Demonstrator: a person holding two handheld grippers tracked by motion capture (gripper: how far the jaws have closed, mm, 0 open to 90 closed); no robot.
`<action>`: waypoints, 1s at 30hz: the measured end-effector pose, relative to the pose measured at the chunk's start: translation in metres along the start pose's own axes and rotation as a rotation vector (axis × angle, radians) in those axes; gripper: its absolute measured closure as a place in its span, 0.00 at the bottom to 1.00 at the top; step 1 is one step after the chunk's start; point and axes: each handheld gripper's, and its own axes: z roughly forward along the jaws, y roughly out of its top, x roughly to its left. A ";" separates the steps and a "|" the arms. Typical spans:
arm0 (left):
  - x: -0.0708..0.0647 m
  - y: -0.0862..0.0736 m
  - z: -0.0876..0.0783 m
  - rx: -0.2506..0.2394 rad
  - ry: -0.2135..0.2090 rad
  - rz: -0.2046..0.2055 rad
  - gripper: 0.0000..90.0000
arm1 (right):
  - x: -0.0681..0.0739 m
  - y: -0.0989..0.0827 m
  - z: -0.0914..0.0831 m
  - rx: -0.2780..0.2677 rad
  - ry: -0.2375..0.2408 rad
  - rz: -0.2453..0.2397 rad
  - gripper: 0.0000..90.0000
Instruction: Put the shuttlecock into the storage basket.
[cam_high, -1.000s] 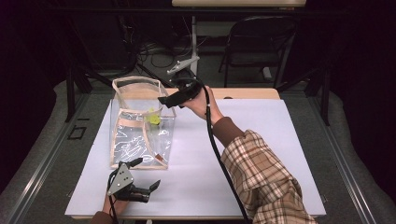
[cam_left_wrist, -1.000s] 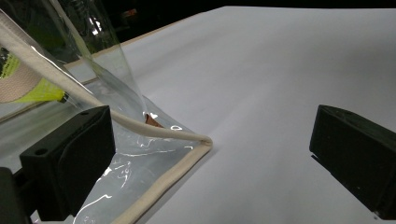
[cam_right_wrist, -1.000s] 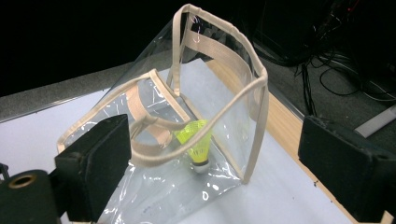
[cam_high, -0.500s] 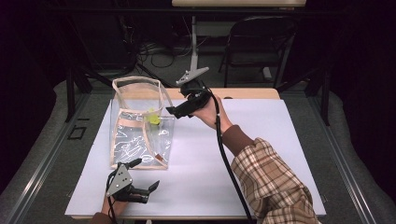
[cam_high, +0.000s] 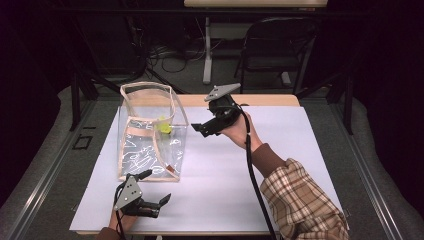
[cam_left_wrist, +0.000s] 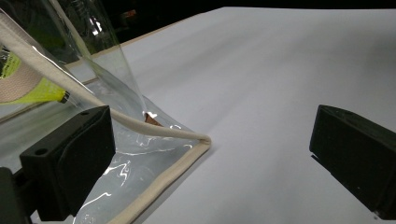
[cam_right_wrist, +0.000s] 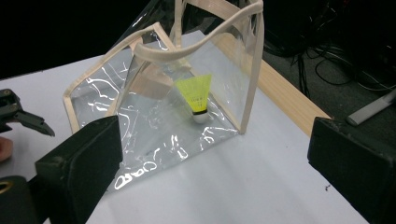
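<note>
A clear plastic bag (cam_high: 148, 141) with beige trim stands open at the table's left. A yellow shuttlecock (cam_high: 162, 126) lies inside it on the bag's bottom, also seen as the shuttlecock (cam_right_wrist: 196, 95) through the bag's wall (cam_right_wrist: 154, 135). My right gripper (cam_high: 204, 129) hangs above the table just right of the bag, open, with nothing between its jaws (cam_right_wrist: 215, 163). My left gripper (cam_high: 156, 187) rests low at the front left, open. Its jaws (cam_left_wrist: 210, 154) straddle the bag's front bottom corner (cam_left_wrist: 201, 140) without touching it.
A white sheet (cam_high: 280, 165) covers the table, and a strip of wooden edge (cam_high: 270, 100) shows at the back. Beyond it stand a black chair (cam_high: 280, 45) and a table leg (cam_high: 206, 50) amid floor cables. The sheet right of the bag is bare.
My right gripper has drawn back to the right, away from the bag's top. The left gripper and the bag have stayed put.
</note>
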 end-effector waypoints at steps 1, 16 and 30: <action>0.000 0.000 0.000 0.000 0.000 0.000 0.00 | 0.000 -0.002 -0.002 0.000 0.000 -0.005 0.03; 0.000 0.000 0.001 0.000 -0.001 -0.002 0.00 | 0.007 -0.046 -0.027 -0.007 -0.008 0.007 0.01; -0.001 0.000 0.001 0.000 -0.003 -0.002 0.00 | 0.012 -0.084 -0.044 -0.004 -0.029 0.022 0.00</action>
